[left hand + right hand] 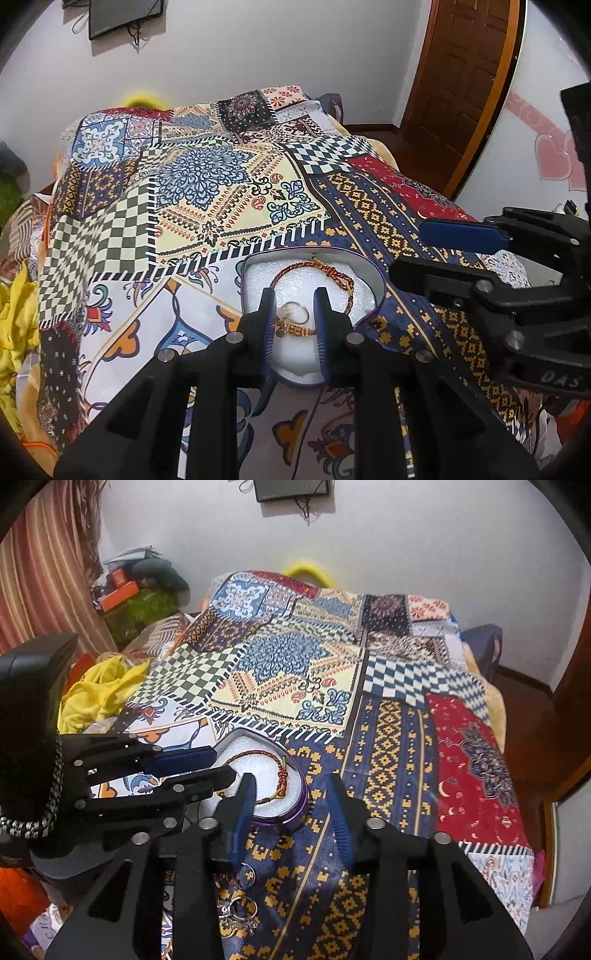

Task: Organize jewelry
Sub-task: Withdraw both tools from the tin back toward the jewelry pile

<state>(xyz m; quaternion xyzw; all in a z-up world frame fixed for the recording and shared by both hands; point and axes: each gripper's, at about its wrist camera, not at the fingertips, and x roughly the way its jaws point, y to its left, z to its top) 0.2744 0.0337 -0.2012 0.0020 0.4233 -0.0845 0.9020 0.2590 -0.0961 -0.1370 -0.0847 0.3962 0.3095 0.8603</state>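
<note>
Over the heart-shaped tin [376, 280] w/ its white foam liner, your left claw [293, 325] is narrowed down, pads pinching a small gold piece [295, 329] just above the foam. Next to it on the foam sits a ring [297, 312], and a red-gold braided bracelet [332, 275] curls round the back of the tin. Tin rests on the patchwork bedspread [207, 177], near your edge of the bed.

Your right claw [291, 812] is apart to a moderate gap, nothing between the pads; it hangs over the blue-and-yellow patch just right of the tin. From the right cam, more rings [240, 912] lie on the bedspread below that claw, close to you. Can't tell the exact count, they're bunched & blurry.
</note>
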